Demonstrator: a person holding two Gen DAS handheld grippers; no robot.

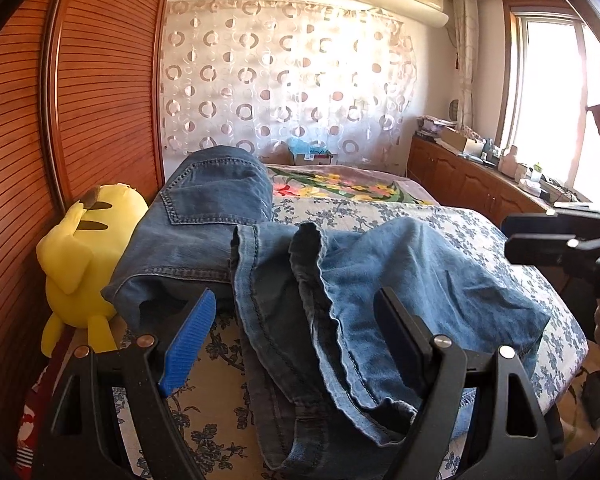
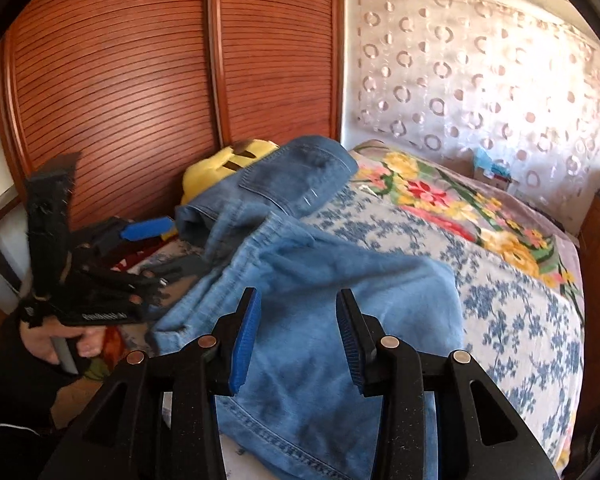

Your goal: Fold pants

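Note:
Blue denim pants (image 1: 340, 276) lie crumpled on the bed, the seat and back pocket at the far left, the leg hems bunched near the front. My left gripper (image 1: 296, 300) is open just above the bunched leg hems, which lie between its jaws. In the right wrist view the pants (image 2: 320, 280) spread from the plush toy to the bed's near edge. My right gripper (image 2: 298, 300) is open above the folded leg fabric, holding nothing. The left gripper (image 2: 156, 236) shows there at the left, held in a hand. The right gripper's body (image 1: 560, 244) shows at the right of the left wrist view.
The bed (image 1: 480, 236) has a blue floral sheet and a bright flower blanket (image 1: 340, 184) farther back. A yellow plush toy (image 1: 80, 264) lies against the slatted wooden wardrobe (image 1: 100, 80) on the left. A low wooden cabinet (image 1: 480, 176) with clutter stands under the window at right.

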